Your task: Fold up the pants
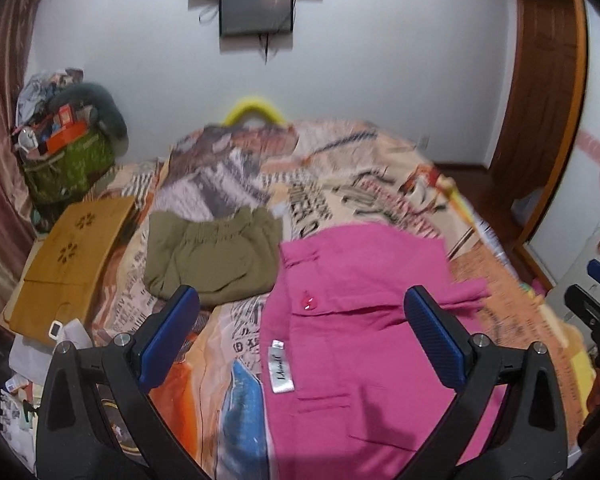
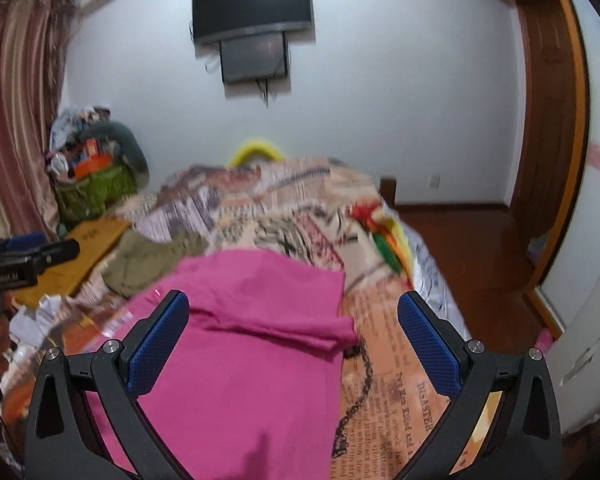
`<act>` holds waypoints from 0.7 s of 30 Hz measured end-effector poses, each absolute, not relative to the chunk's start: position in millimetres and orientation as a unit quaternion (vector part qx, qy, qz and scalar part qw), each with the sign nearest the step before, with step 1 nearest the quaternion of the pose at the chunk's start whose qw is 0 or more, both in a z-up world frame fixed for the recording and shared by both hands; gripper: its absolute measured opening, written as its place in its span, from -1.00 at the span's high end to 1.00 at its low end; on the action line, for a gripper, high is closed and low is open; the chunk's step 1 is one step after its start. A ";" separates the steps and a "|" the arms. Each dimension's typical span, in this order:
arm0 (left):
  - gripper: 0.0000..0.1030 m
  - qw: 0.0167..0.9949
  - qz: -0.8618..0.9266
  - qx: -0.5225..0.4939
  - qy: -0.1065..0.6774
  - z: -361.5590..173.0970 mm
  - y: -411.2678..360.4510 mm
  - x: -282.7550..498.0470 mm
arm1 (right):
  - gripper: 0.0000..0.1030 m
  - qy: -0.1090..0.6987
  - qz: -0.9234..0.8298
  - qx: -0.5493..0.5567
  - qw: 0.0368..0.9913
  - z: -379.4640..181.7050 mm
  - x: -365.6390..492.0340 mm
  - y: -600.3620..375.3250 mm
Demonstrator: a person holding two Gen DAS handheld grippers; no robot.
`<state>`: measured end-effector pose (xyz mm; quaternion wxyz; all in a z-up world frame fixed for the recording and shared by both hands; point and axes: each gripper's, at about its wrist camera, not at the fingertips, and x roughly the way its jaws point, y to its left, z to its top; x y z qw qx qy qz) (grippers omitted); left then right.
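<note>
Pink pants (image 1: 364, 320) lie spread on a newsprint-patterned bedspread (image 1: 340, 184), filling the lower centre of both wrist views. The left gripper (image 1: 300, 336) hovers above them with jaws spread wide and empty, the waistband button and label showing between its fingers. The right gripper (image 2: 292, 340) is likewise wide open over a folded pink edge. Olive pants (image 1: 212, 260) sit folded at centre left, just beside the pink pair.

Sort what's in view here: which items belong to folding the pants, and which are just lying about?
Belongs to the job:
pink pants
left gripper, open
right gripper, open
bedspread, the work surface

Lying about:
olive garment
mustard cloth
green basket
wall TV
</note>
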<state>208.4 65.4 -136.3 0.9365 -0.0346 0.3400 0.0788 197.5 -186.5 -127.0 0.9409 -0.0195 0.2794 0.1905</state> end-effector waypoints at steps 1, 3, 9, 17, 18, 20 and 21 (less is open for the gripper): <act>-1.00 0.932 0.075 -0.035 0.352 -144.1 67.7 216.5 | -0.98 0.293 0.189 -0.018 0.937 -133.1 202.5 -189.4; -1.00 0.922 0.065 -0.032 0.381 -162.8 72.8 234.9 | -0.93 0.320 0.193 -0.014 0.927 -144.2 213.4 -194.0; -0.92 0.891 0.063 -0.011 0.449 -209.7 79.9 265.0 | -0.72 0.375 0.201 -0.020 0.905 -180.1 236.5 -195.6; -0.61 0.871 0.031 -0.009 0.489 -241.0 79.7 283.1 | -0.30 0.425 0.200 -0.017 0.882 -219.1 261.5 -200.2; -0.56 0.871 0.028 -0.007 0.491 -242.4 79.8 284.5 | -0.27 0.428 0.204 -0.013 0.880 -222.8 264.4 -202.3; -0.52 0.867 0.018 -0.009 0.497 -245.9 80.9 287.3 | -0.21 0.435 0.210 -0.005 0.875 -228.2 273.0 -201.8; -0.49 0.866 0.015 -0.012 0.500 -247.9 80.8 288.7 | -0.20 0.440 0.214 0.000 0.872 -231.0 276.8 -201.6</act>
